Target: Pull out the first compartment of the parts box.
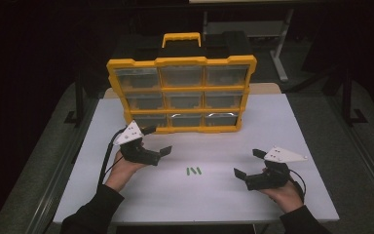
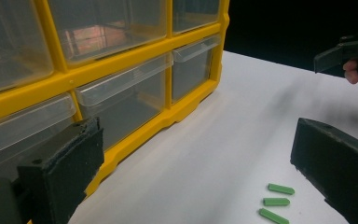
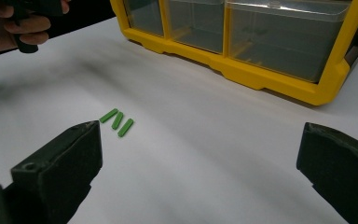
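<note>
Both grippers are just spread wide with nothing in them: left gripper (image 1: pixel 157 141) at centre left, right gripper (image 1: pixel 246 163) at lower right. The three green sticks (image 1: pixel 194 171) lie between them, bottom centre, below the yellow drawer organizer (image 1: pixel 181 92).

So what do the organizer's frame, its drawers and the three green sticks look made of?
Organizer frame: yellow moulded plastic, slightly glossy. Drawers: clear plastic, see-through with glare. Green sticks: probably matte plastic, uniform colour; too small to be sure.
</note>
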Action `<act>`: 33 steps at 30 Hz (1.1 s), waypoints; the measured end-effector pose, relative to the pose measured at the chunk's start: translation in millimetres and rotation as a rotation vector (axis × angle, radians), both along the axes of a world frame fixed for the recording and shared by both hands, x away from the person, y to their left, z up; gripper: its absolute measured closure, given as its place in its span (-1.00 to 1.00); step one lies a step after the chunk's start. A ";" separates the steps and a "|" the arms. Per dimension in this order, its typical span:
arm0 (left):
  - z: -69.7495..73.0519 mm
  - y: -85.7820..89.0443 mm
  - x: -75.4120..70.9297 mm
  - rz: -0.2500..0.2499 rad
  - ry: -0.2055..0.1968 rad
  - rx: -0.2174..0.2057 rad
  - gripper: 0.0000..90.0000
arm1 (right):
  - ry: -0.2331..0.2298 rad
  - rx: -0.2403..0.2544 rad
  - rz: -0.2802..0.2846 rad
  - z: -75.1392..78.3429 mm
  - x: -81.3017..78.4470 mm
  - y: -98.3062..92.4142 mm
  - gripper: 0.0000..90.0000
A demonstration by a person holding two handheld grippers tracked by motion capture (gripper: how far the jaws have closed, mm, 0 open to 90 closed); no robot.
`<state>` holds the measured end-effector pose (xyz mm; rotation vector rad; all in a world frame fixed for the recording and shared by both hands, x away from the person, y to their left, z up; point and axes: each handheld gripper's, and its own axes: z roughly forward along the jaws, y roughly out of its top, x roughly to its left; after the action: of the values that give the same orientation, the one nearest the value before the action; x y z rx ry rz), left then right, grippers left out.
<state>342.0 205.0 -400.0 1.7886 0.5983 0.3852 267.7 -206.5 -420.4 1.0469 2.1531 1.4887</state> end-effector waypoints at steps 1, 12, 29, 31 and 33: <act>-0.1 -0.7 0.6 0.000 -0.002 0.005 -0.96 | 0.000 0.001 0.000 0.1 0.0 0.0 -1.00; -4.0 -8.3 9.7 -0.005 -0.003 -0.015 -0.94 | 0.001 0.004 -0.002 -0.4 0.5 -0.6 -1.00; -4.1 -23.4 22.3 0.002 -0.047 -0.034 -0.96 | 0.002 0.001 0.003 -0.6 1.4 1.7 -1.00; -4.3 -24.3 22.8 0.005 -0.047 -0.038 -0.96 | -0.002 0.001 0.004 -0.4 1.2 1.6 -1.00; -5.8 -24.0 24.1 0.004 -0.053 -0.030 -0.96 | -0.002 0.001 0.004 -0.3 1.0 1.5 -1.00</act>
<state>366.1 181.0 -405.7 1.7433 0.5679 0.4233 268.6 -205.0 -420.7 1.0416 2.1550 1.4919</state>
